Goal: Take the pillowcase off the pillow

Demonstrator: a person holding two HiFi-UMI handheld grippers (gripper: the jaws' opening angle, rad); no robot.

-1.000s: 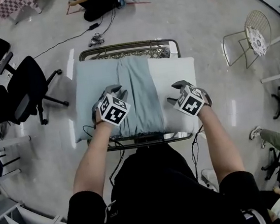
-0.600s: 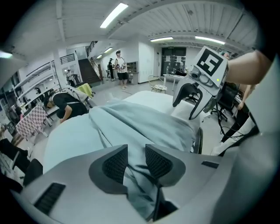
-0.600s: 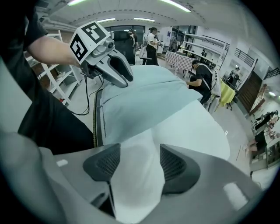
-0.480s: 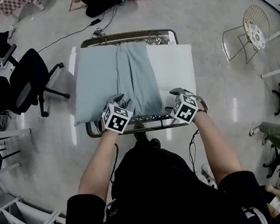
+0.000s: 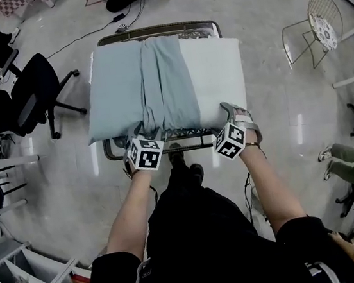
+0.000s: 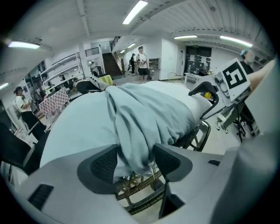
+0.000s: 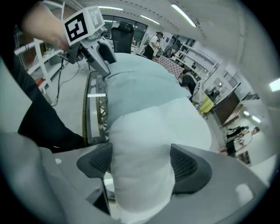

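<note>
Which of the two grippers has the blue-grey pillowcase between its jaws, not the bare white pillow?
The left gripper: its jaws, just opened wider, straddle the bunched pillowcase edge. The right gripper, also just opened, straddles the bare pillow corner.

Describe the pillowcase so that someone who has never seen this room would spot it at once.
In the middle of the shiny floor stands a metal-framed table bearing a large pillow. The pillowcase is the blue-grey cloth over the pillow's left part, bunched into long folds down the middle; the bare pillow right of it is plain white.
</note>
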